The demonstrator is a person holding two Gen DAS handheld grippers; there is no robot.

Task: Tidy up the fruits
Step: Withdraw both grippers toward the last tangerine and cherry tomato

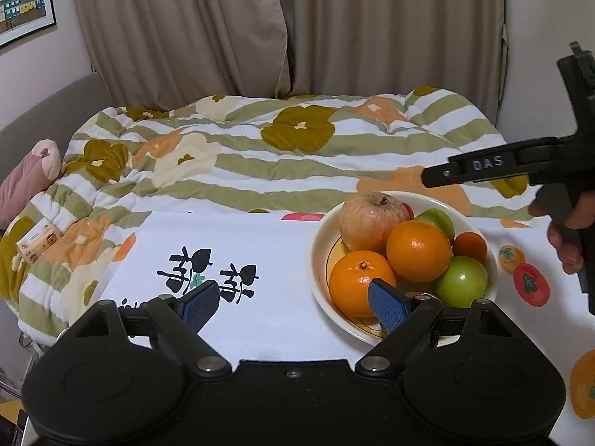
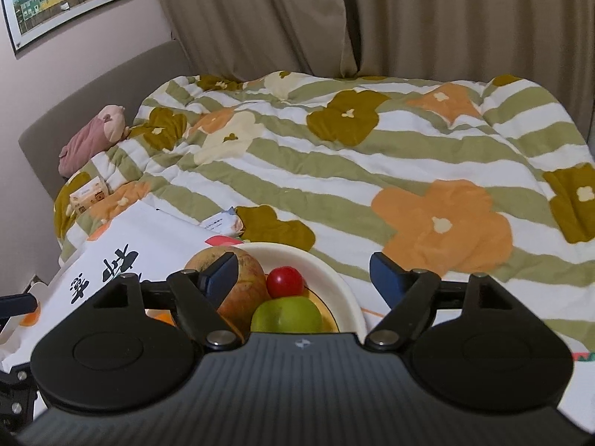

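Nearest to us, the left gripper (image 1: 293, 303) hangs low over the white tablecloth (image 1: 260, 245) with its blue pads spread wide and nothing between them; its right pad sits in front of the near orange (image 1: 359, 282). We judge the step in hand to be choosing a fruit from the cream bowl (image 1: 319, 260), where all the fruit is heaped: two oranges, the second orange (image 1: 418, 251) higher on the pile, a green apple (image 1: 461, 280), a large pale apple (image 1: 372, 219) at the back, and a small red fruit (image 2: 284, 281).

The right gripper (image 2: 303, 273) hovers above the bowl's far side, also spread and empty, its left pad overlapping the pale apple in its own view; whether it touches we cannot tell, since its body hides the fruit below.

To do this well, we should take a top fruit first, centre both pads across its widest part, and close gently, because round fruit rolls. One gripper could steady the bowl. Beyond lies the flowered quilt (image 2: 372, 171), then the curtains (image 2: 372, 15).
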